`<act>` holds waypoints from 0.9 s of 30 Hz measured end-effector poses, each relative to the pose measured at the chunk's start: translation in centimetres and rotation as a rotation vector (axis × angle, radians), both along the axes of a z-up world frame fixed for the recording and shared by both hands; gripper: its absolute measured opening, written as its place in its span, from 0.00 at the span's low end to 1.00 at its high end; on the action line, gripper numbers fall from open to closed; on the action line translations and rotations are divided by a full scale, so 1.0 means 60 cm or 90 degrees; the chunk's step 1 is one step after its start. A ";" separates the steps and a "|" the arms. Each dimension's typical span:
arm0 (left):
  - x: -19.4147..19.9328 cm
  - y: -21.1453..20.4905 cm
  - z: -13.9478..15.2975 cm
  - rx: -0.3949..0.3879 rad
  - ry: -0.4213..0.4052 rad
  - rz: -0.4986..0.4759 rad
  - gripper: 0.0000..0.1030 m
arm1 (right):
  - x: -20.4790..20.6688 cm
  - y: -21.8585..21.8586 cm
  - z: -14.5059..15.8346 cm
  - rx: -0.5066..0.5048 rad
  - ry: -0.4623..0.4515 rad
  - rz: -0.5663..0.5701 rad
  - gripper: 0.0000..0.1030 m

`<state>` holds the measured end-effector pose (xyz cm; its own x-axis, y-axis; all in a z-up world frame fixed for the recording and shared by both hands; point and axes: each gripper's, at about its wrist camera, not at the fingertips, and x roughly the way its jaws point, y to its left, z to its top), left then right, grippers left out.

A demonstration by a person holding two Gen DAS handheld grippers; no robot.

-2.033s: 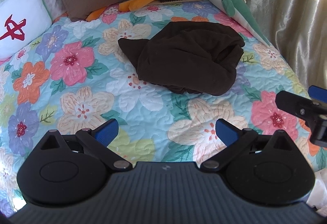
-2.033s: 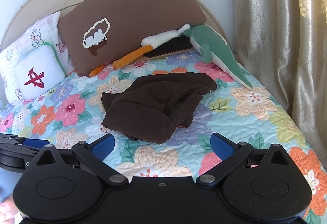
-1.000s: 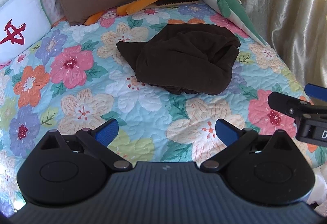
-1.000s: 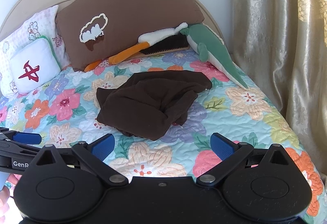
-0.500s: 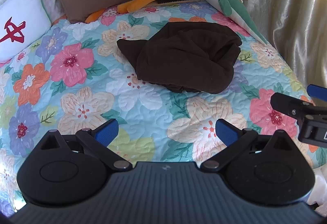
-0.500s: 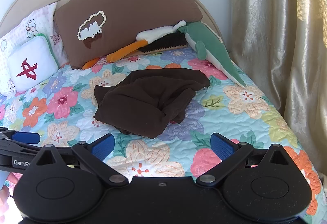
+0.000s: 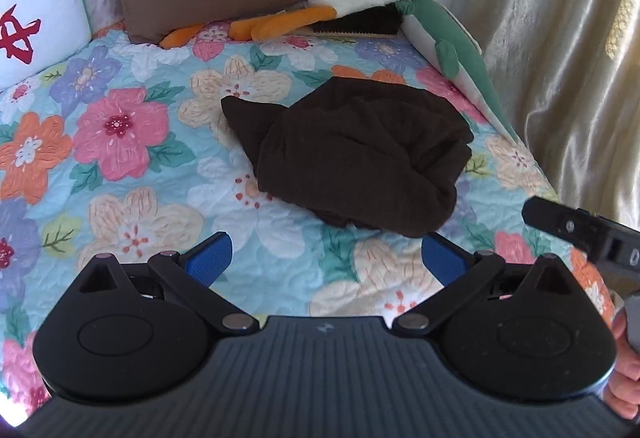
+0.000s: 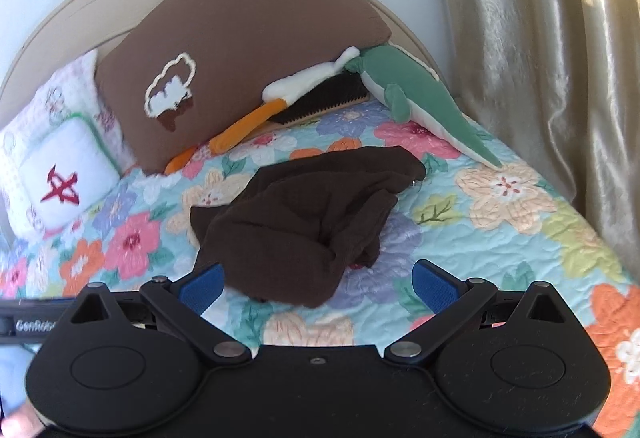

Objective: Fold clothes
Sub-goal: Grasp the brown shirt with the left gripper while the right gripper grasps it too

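Left wrist view: one crumpled brown garment, two grippers' fingers spread, empty.

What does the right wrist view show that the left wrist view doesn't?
Only the right wrist view: the curved headboard and the wall above it. Only the left wrist view: the right tongs coming in from the side. Both: the crumpled brown garment on the floral quilt, brown pillow, green plush, both tongs open.
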<state>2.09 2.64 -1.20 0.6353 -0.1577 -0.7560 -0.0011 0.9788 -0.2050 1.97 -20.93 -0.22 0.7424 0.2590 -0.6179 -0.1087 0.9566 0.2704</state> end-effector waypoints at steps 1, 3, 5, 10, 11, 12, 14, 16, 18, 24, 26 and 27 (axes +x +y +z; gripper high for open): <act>0.009 0.002 -0.007 -0.005 -0.003 0.002 0.98 | 0.013 -0.001 -0.008 0.005 -0.001 -0.005 0.99; 0.030 0.003 -0.025 -0.007 -0.004 -0.003 0.96 | 0.037 -0.002 -0.030 0.008 0.003 -0.014 0.99; 0.055 0.001 -0.044 0.002 0.000 -0.016 0.93 | 0.063 -0.007 -0.058 0.020 0.021 -0.028 0.99; 0.103 0.011 -0.077 0.022 -0.004 -0.030 0.86 | 0.128 -0.028 -0.122 0.121 0.059 -0.067 0.99; 0.109 0.016 -0.082 0.023 -0.006 -0.032 0.85 | 0.139 -0.030 -0.130 0.142 0.067 -0.069 0.99; 0.114 0.020 -0.087 0.026 -0.008 -0.035 0.85 | 0.150 -0.030 -0.137 0.156 0.073 -0.070 0.99; 0.123 0.030 -0.098 0.028 -0.008 -0.036 0.85 | 0.168 -0.028 -0.149 0.164 0.078 -0.074 0.99; 0.135 0.040 -0.112 0.021 0.004 -0.028 0.85 | 0.182 -0.027 -0.162 0.165 0.087 -0.077 0.99; 0.147 0.051 -0.128 0.006 0.022 -0.021 0.85 | 0.195 -0.027 -0.175 0.167 0.098 -0.078 0.99; 0.168 0.080 -0.156 -0.039 0.046 -0.014 0.86 | 0.226 -0.036 -0.200 0.155 0.109 -0.102 0.99; 0.173 0.083 -0.163 -0.047 0.041 -0.018 0.88 | 0.232 -0.042 -0.210 0.167 0.113 -0.110 0.99; 0.177 0.083 -0.168 -0.054 0.039 -0.021 0.89 | 0.234 -0.042 -0.214 0.170 0.112 -0.108 0.94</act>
